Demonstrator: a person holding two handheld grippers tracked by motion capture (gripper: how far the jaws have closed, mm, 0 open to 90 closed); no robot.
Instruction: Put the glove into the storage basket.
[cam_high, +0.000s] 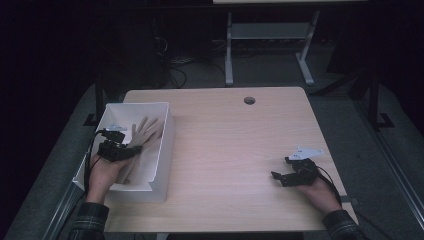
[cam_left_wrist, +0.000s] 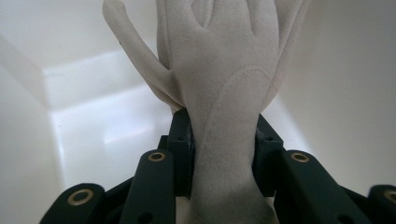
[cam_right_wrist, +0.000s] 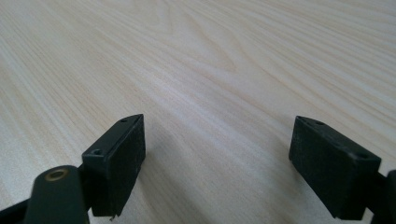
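Pale wood tabletop with round grommet hole, grey carpet floor, white desk frame behind, dark room.

We see a glove of soft, matt cloth with a fine suede-like nap and stitched seams, lying in a box whose white walls look like smooth plastic with a faint sheen. The table looks to us like pale wood with a clear grain and a smooth, low-gloss finish. The left gripper and right gripper appear to be matt black plastic, with brass-coloured metal rivets at the joints.
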